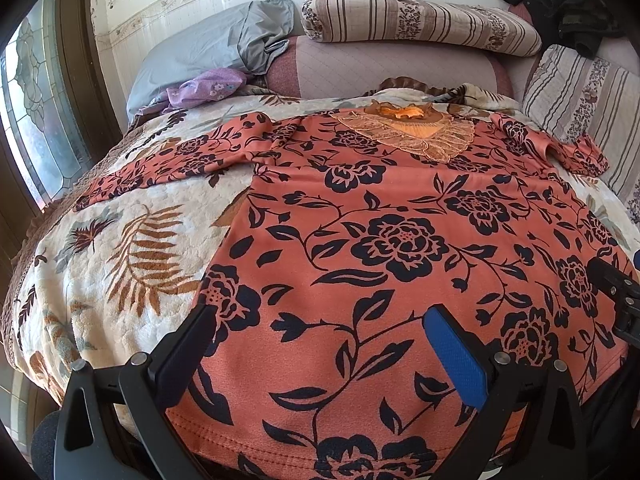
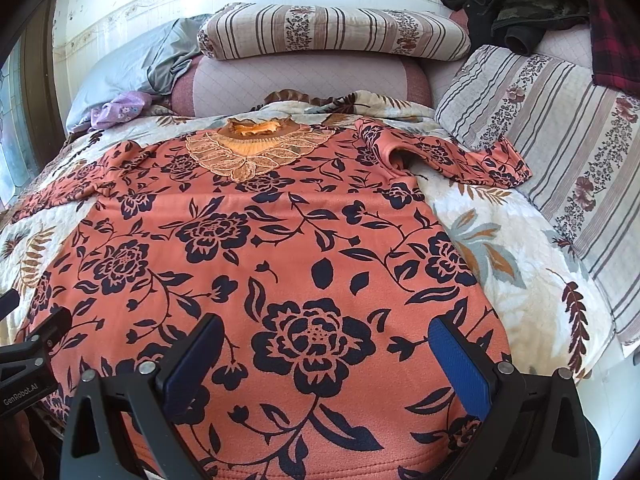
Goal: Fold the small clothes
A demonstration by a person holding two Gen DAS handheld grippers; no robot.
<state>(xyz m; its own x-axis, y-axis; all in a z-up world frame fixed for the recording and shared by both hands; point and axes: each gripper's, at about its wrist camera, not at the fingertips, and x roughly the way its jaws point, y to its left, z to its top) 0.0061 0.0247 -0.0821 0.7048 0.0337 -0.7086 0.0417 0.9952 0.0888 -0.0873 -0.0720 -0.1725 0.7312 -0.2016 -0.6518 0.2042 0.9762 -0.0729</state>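
Orange floral top [image 1: 400,240] lies face up, spread flat on the bed's leaf-print blanket [image 1: 132,248], lace collar [image 1: 416,132] at the far end near the pillows, hem nearest the cameras. Both sleeves out to the sides — left sleeve [image 1: 168,164] stretched over the blanket, right sleeve [image 2: 448,156] bunched a bit w/ its cuff against the striped pillow [image 2: 560,152].

Left tool [image 1: 320,344] hovers over the hem's left part, jaws wide apart, nothing between them. Right tool [image 2: 324,356] same over the hem's right part — spread, empty. Can't tell if either is touching fabric yet.

Judgement: folding not started; prob next is a pinch at hem corners or a sleeve fold-in.

Risks from here:
- fabric looks thick & fleecy, blanket under it is plush — a deep pinch could catch blanket along w/ the top & drag both
- grabbing mid-hem rather than corners likely gives a sagging, skewed fold
- right sleeve already rumpled; folding over it w/o smoothing would trap the lump
- uneven lift btw the two tools could twist the body off square
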